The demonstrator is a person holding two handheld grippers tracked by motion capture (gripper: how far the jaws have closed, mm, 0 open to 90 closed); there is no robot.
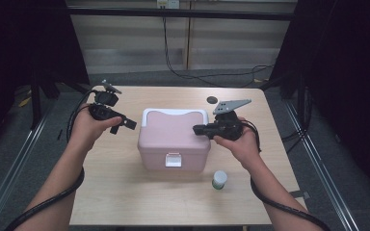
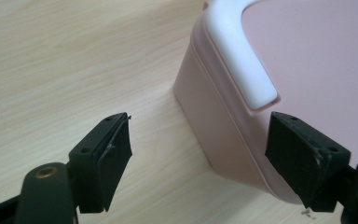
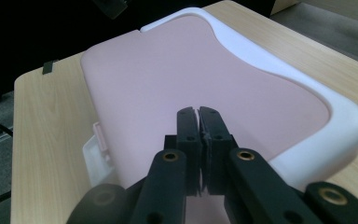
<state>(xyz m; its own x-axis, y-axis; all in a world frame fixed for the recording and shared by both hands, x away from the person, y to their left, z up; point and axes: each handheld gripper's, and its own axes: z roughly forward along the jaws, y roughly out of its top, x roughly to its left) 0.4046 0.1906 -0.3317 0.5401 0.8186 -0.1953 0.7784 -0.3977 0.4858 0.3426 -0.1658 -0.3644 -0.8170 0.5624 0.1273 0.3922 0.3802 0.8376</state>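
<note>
A pink lidded box (image 1: 173,139) with a white folded-down handle (image 1: 174,112) and a white front latch (image 1: 173,160) stands mid-table. My left gripper (image 1: 125,124) hovers open at the box's left rear corner; in the left gripper view its jaws straddle that corner of the box (image 2: 223,116) and the handle's end (image 2: 242,56) without touching. My right gripper (image 1: 198,129) is shut with nothing between its pads, held just above the lid's right side, pointing left. In the right gripper view the closed gripper (image 3: 198,112) hangs over the pink lid (image 3: 191,74), with the latch (image 3: 95,154) at the left.
A small white bottle with a green band (image 1: 218,180) stands on the wooden table (image 1: 125,192) in front of the box's right corner. A dark round spot (image 1: 212,99) lies behind the box. Cables trail from both grippers past the forearms.
</note>
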